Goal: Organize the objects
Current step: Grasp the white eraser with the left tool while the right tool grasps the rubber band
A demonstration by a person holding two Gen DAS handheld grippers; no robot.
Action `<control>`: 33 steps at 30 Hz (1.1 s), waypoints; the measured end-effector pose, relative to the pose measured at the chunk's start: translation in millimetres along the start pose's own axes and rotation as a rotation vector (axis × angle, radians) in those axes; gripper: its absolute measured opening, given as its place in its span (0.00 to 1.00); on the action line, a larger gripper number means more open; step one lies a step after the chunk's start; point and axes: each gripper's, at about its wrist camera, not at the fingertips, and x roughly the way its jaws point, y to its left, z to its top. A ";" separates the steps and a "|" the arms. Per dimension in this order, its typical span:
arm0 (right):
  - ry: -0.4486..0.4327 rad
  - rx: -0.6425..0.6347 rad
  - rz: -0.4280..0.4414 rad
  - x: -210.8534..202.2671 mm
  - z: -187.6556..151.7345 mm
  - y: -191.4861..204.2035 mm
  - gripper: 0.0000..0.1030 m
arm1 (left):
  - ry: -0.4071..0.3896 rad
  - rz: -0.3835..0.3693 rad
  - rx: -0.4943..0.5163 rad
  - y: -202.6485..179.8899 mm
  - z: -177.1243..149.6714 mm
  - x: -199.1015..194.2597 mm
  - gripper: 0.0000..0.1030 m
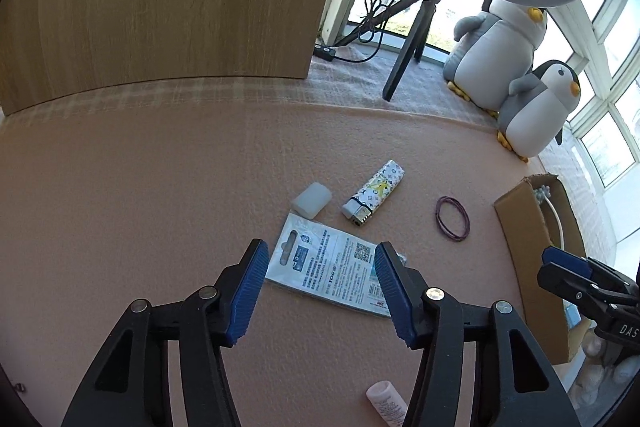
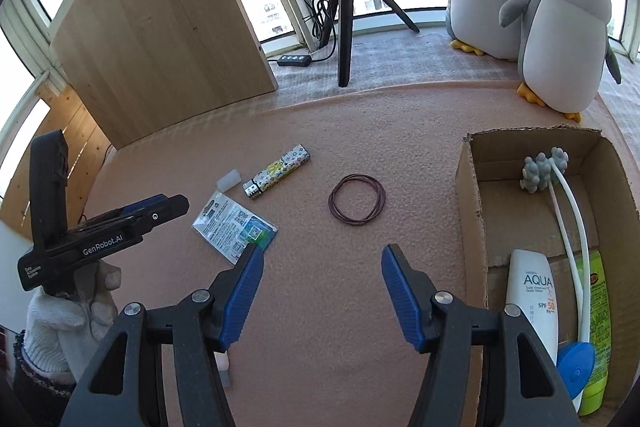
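Hovering over the flat printed packet (image 1: pixel 328 269) is the left tool (image 1: pixel 318 293), spread wide and empty, with the packet lying on the pink table (image 1: pixel 160 187) between and just beyond its tips. Right tool (image 2: pixel 320 293) is also wide and empty, pointing at bare table near the rubber bands (image 2: pixel 357 199). My read on the packet: light, thin, glossy film — likely slippery and floppy, and lying flush, so pinch across a short edge or slide one finger under the near corner rather than squeezing from above. Patterned lighter (image 1: pixel 374 194) is rigid and slim; grip across its narrow sides mid-body. White translucent cap (image 1: pixel 311 201) looks light, may skid. Rubber bands are limp — catch the loop, don't clamp it. Cardboard box (image 2: pixel 472 203) sits right, already holding a sunscreen tube (image 2: pixel 530 301), so that's probably the drop-off.
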 end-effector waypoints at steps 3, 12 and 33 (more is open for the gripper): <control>0.035 -0.045 -0.023 20.5 11.6 3.7 0.47 | 0.013 0.017 0.025 2.5 8.6 14.3 0.52; 0.143 -0.129 -0.104 82.1 26.4 7.7 0.36 | 0.065 0.060 0.097 4.2 23.6 53.7 0.47; 0.166 -0.217 -0.170 102.6 31.9 9.4 0.03 | 0.072 0.058 0.139 -2.6 30.4 84.7 0.22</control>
